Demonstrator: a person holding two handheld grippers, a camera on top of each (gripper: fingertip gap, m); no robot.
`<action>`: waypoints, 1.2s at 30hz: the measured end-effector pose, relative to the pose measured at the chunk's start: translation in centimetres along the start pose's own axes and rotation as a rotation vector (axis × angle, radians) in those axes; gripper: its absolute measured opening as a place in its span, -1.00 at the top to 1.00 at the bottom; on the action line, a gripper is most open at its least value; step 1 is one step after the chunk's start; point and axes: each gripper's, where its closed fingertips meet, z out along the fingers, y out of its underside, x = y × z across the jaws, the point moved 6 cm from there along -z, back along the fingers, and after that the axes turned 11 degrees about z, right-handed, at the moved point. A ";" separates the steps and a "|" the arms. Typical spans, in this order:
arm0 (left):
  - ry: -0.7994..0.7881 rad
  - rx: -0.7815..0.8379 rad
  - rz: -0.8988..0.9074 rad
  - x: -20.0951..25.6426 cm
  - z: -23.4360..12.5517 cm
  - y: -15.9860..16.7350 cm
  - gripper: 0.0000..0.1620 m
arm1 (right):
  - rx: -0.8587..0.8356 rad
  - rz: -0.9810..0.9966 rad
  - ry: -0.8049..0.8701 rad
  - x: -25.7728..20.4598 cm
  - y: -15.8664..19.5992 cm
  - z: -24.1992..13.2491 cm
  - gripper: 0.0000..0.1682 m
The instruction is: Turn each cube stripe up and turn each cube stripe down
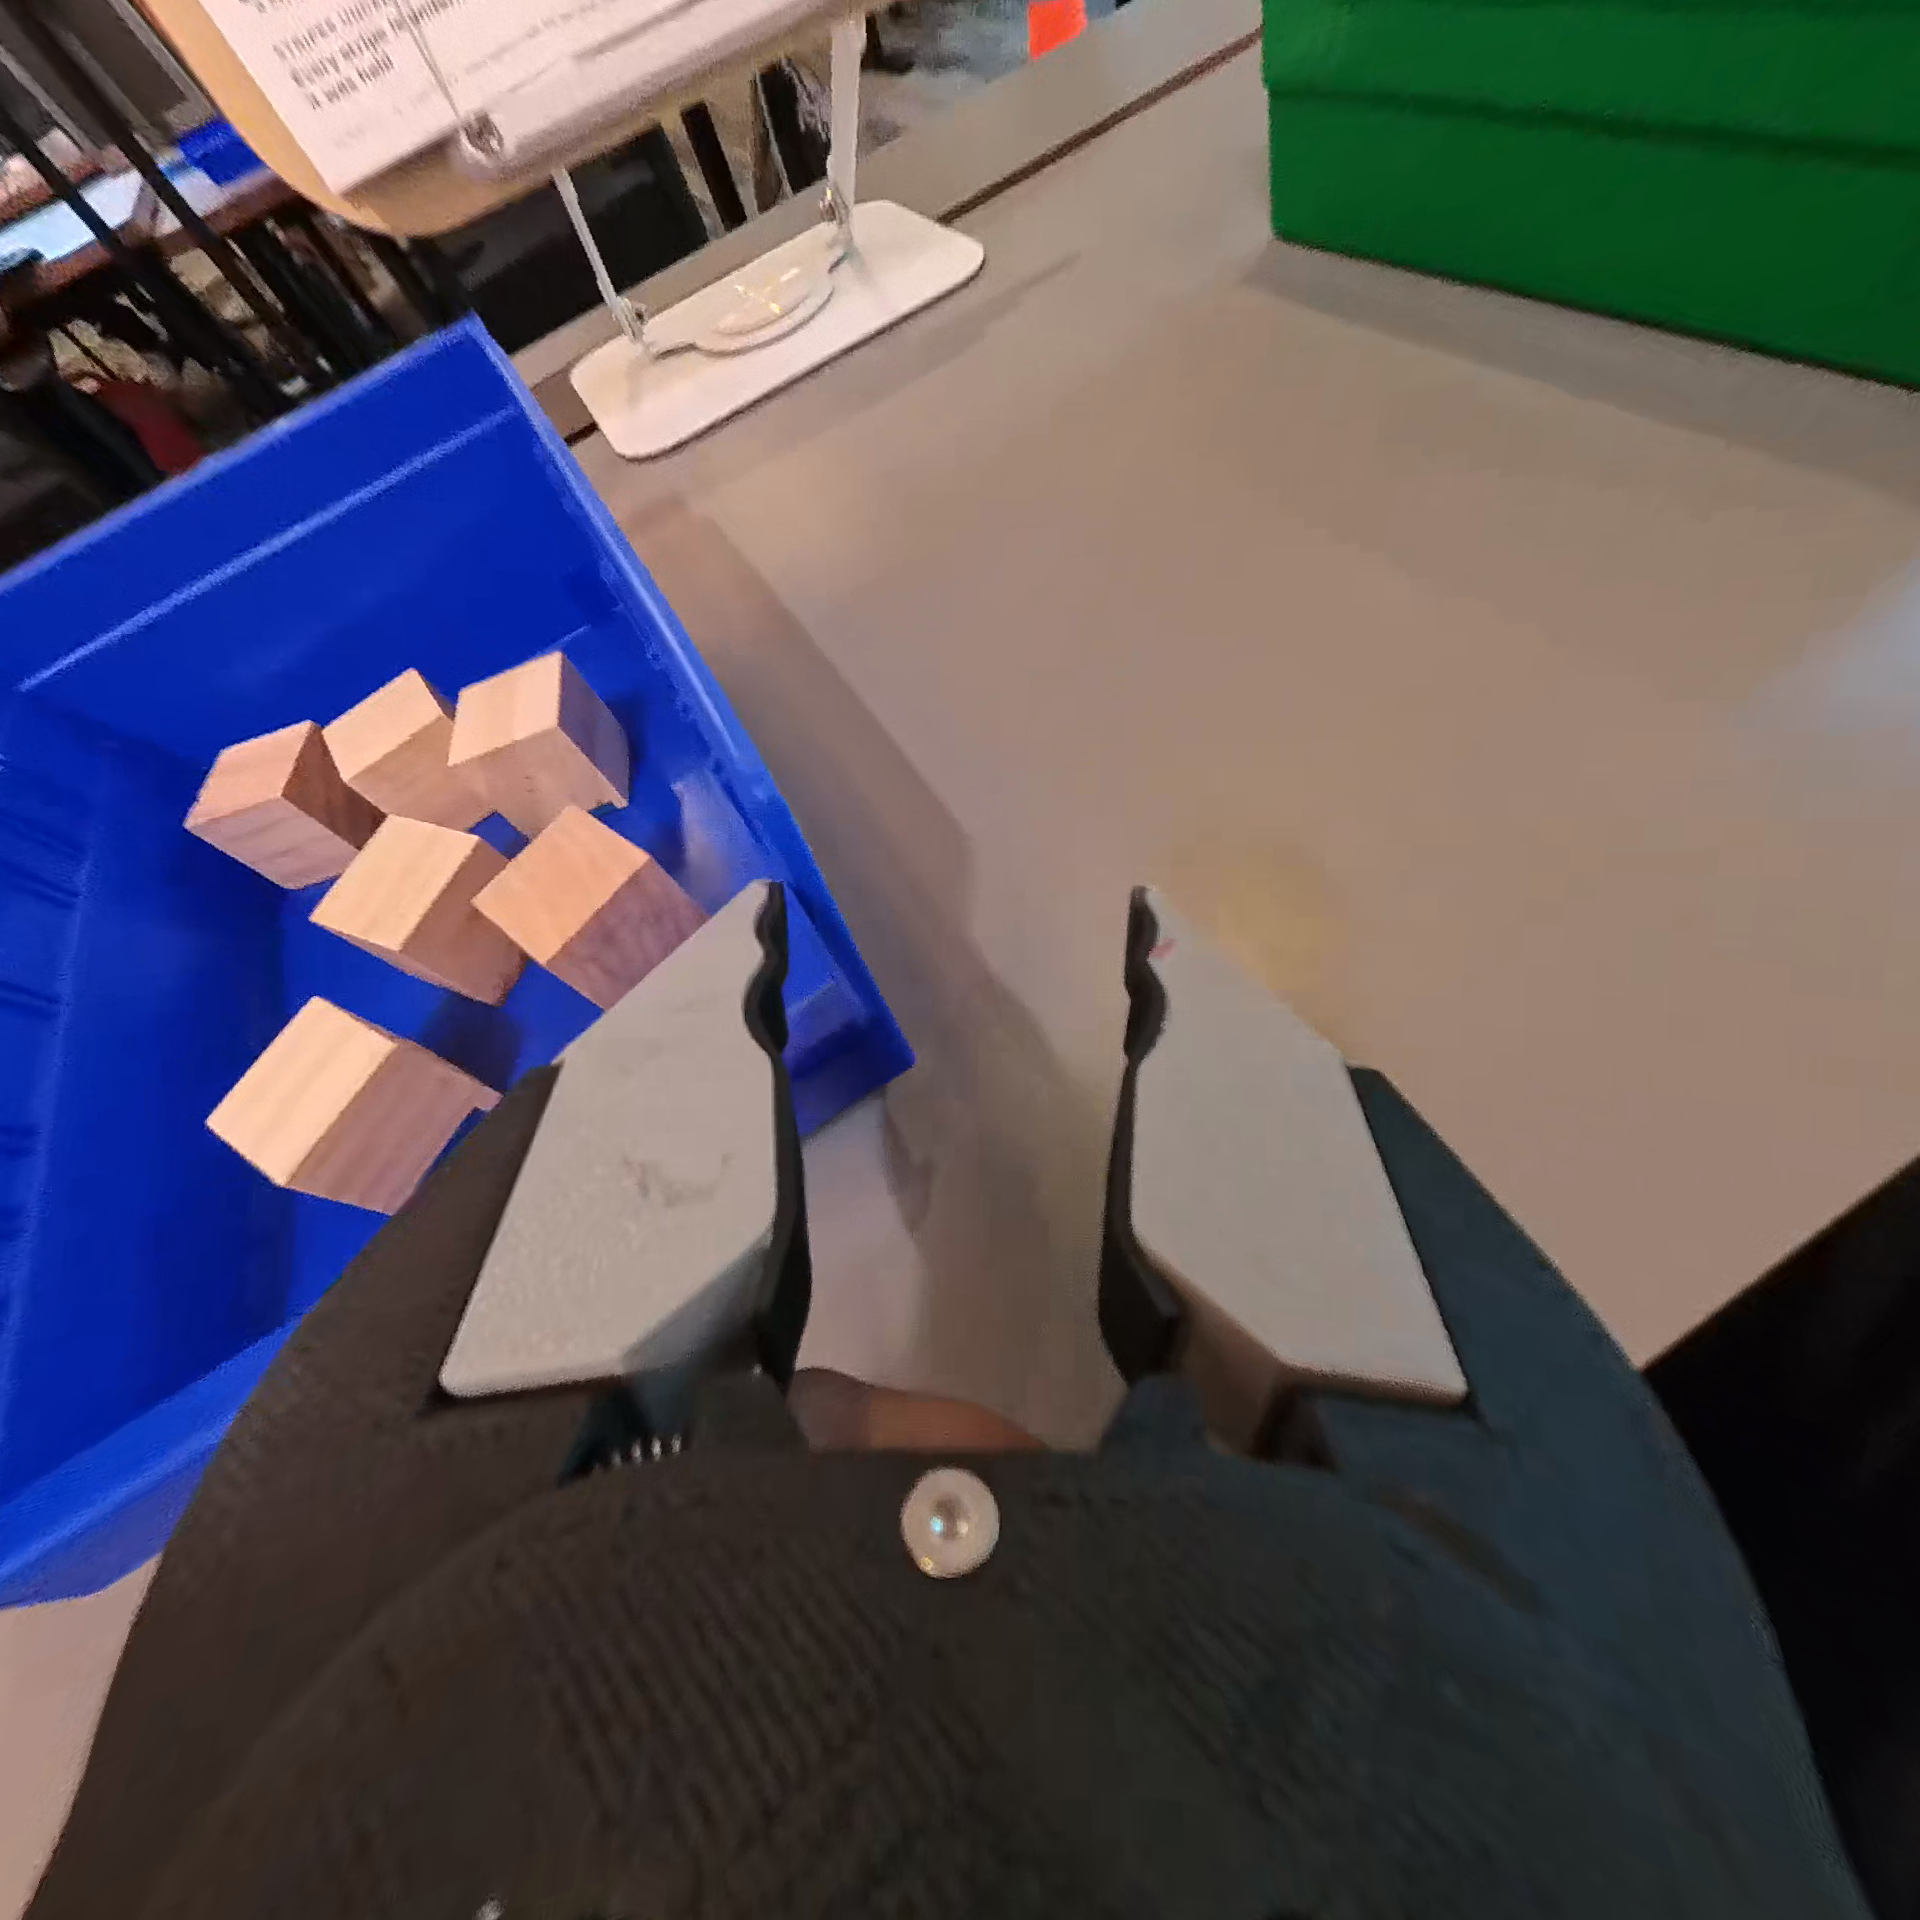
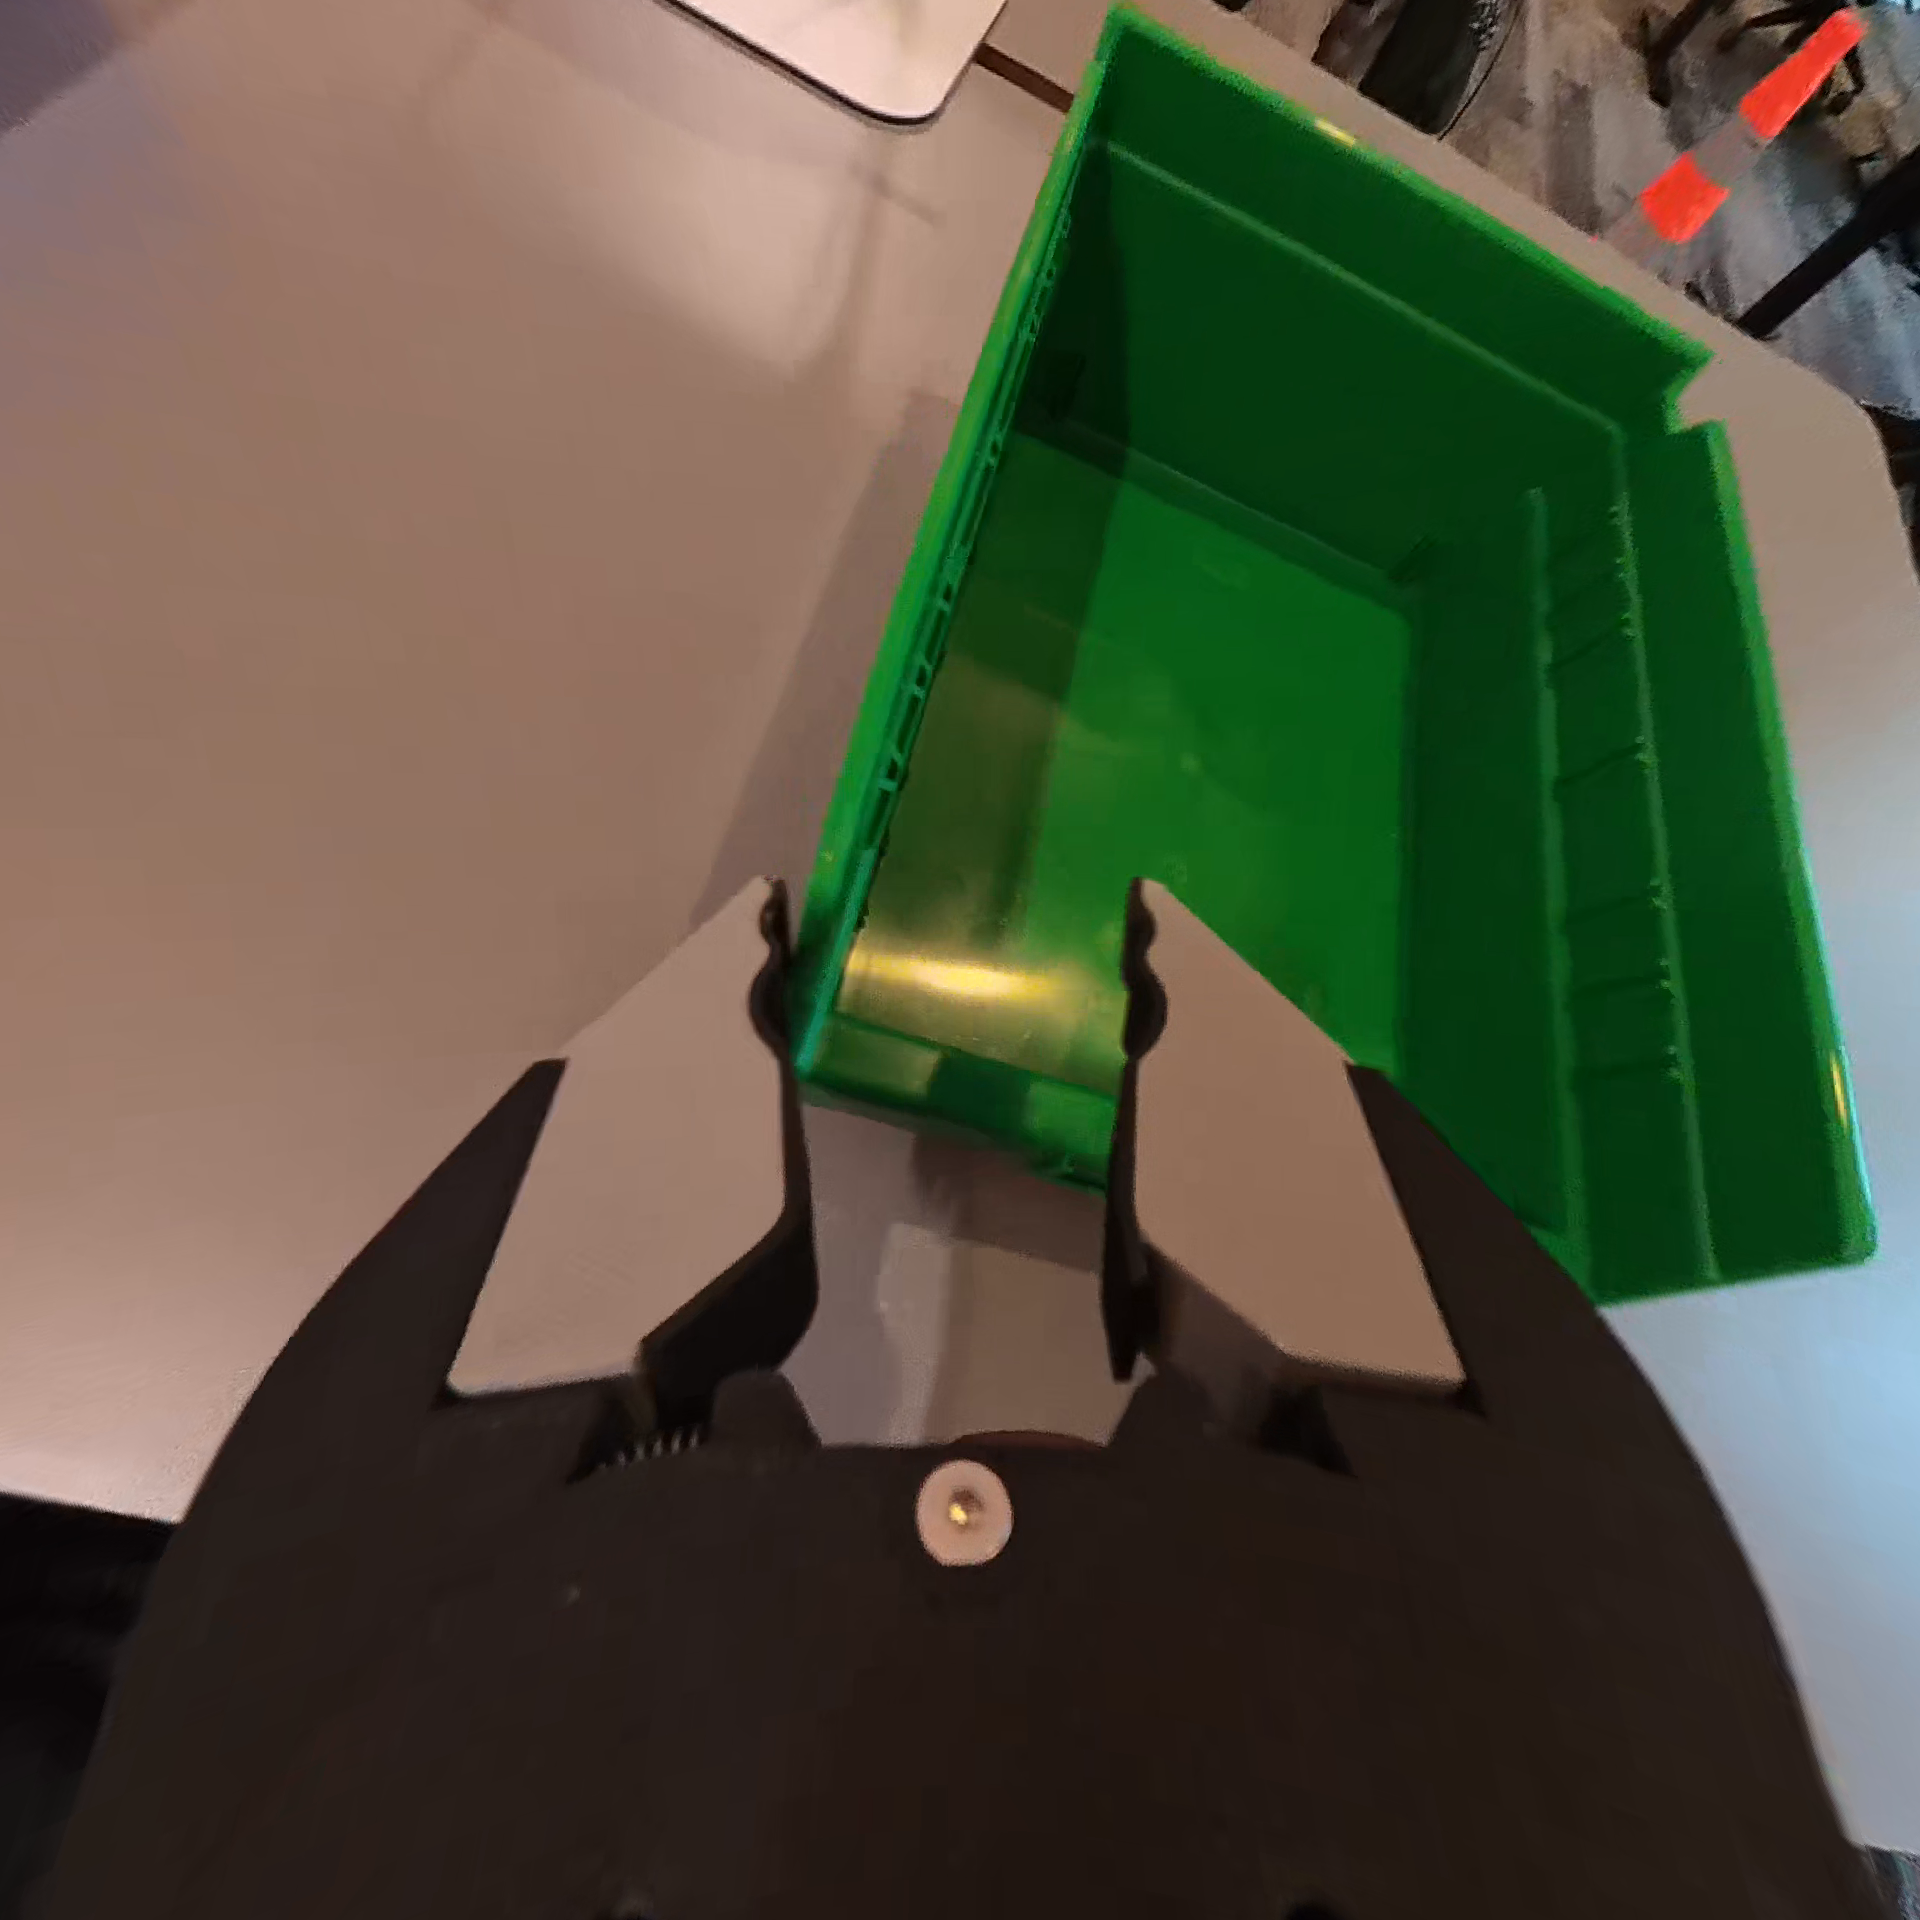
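Several plain wooden cubes (image 1: pixel 416 904) lie loose in a blue bin (image 1: pixel 312 582) at the left of the left wrist view; no stripe shows on their visible faces. My left gripper (image 1: pixel 951 904) is open and empty, above the table just right of the blue bin's near corner. A green bin (image 2: pixel 1299 665) fills the right wrist view and holds nothing that I can see. My right gripper (image 2: pixel 951 899) is open and empty, above the green bin's near left corner.
The green bin also shows at the far right of the left wrist view (image 1: pixel 1590 187). A white stand (image 1: pixel 779 332) with a paper sheet stands at the table's back edge; its base corner shows in the right wrist view (image 2: pixel 883 52). Grey table (image 1: pixel 1299 623) lies between the bins.
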 end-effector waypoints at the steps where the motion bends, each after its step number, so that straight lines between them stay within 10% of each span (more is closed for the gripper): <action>1: -0.006 0.015 0.005 -0.2 -0.5 -0.4 0.21 | 0.014 0.006 -0.011 0.2 -0.2 -0.4 0.35; 13: -0.213 0.198 -0.099 -5.5 -7.3 -3.1 -0.03 | 0.315 0.163 -0.431 -1.7 -3.9 -8.7 0.20; 29: -0.280 0.097 -0.243 -10.8 -7.4 1.6 0.02 | 0.304 0.130 -0.469 -2.5 -3.8 -8.4 0.24; 36: 0.021 -0.090 -0.048 -12.5 -4.5 1.5 0.16 | 0.307 0.100 -0.409 -1.1 -3.8 -9.6 0.23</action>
